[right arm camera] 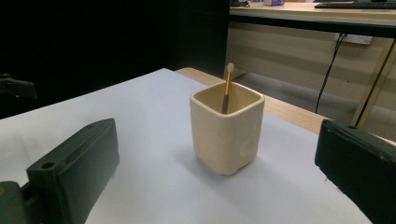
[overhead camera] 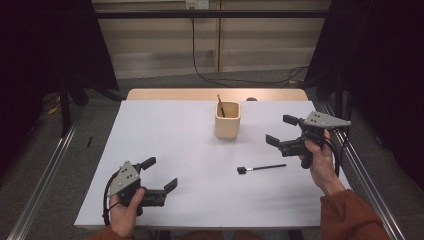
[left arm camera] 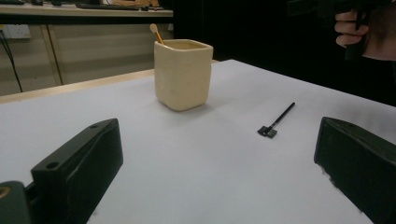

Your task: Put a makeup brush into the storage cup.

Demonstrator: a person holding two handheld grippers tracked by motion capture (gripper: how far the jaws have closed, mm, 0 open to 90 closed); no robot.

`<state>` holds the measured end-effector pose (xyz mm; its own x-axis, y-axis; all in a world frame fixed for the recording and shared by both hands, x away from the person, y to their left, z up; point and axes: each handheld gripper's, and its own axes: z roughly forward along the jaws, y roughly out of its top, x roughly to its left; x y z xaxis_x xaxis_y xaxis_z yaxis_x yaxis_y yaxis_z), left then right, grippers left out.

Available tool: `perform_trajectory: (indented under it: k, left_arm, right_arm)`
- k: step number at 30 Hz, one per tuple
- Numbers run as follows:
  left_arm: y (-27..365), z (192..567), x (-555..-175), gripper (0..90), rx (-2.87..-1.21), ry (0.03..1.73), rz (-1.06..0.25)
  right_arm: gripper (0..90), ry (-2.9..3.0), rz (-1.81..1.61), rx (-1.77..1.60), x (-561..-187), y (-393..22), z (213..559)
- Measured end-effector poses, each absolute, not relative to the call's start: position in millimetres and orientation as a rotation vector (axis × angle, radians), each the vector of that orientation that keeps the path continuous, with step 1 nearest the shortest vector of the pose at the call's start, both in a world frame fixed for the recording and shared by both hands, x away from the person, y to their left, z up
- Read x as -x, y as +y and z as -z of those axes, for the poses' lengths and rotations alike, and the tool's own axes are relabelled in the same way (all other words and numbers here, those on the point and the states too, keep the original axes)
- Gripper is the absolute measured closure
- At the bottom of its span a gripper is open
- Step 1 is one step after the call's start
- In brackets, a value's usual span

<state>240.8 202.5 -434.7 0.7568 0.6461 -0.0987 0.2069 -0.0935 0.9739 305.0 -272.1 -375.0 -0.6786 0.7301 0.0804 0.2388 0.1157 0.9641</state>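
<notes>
Item: black brush (overhead camera: 261, 168), flat on the bench (overhead camera: 170, 135), long axis crosswise, handle end lain just below the right tongs (overhead camera: 280, 131); left tongs (overhead camera: 161, 173) farther. Both tongs held wide open, empty.

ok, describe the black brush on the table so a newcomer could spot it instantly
Start at the white table and find the cream square cup near its far edge. In front of the cup, toward the right claw, the black brush lies flat, apart from both. Its thin black handle and small black head contrast with the wooden-handled tool standing inside the cup.
</notes>
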Motion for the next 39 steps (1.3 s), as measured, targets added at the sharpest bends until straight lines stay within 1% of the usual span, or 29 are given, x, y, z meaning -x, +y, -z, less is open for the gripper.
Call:
perform_trajectory:
  k: [10, 17, 19, 22, 26, 30, 32, 37, 39]
  left_arm:
    - [203, 435, -242, 1.2, -1.668, 0.687, -0.424]
    - [207, 434, -240, 1.2, -1.651, 0.703, -0.419]
    - [208, 434, -240, 1.2, -1.643, 0.712, -0.417]
    - [209, 435, -240, 1.2, -1.645, 0.715, -0.408]
    - [207, 434, -238, 1.2, -1.655, 0.684, -0.404]
    - [207, 435, -239, 1.3, -1.652, 0.702, -0.398]
    - [208, 435, -239, 1.2, -1.657, 0.703, -0.404]
    - [207, 434, -240, 1.3, -1.658, 0.699, -0.397]
    - [207, 435, -240, 1.4, -1.653, 0.703, -0.398]
  right_arm:
    - [0.0, 2.099, -1.525, -0.916, -321, -275, 384]
    - [0.3, 2.21, -1.431, -0.891, -322, -275, 384]
    - [1.8, 2.264, -1.387, -0.895, -323, -273, 384]
    - [6.9, 2.31, -1.306, -0.921, -325, -271, 386]
    - [7.8, 2.36, -1.282, -0.93, -327, -273, 389]
    - [8.5, 2.381, -1.276, -0.937, -329, -275, 391]
    - [11.3, 2.404, -1.216, -0.901, -330, -274, 394]
    - [10.8, 2.512, -1.095, -0.902, -331, -272, 395]
    - [9.3, 2.575, -1.056, -0.88, -331, -272, 396]
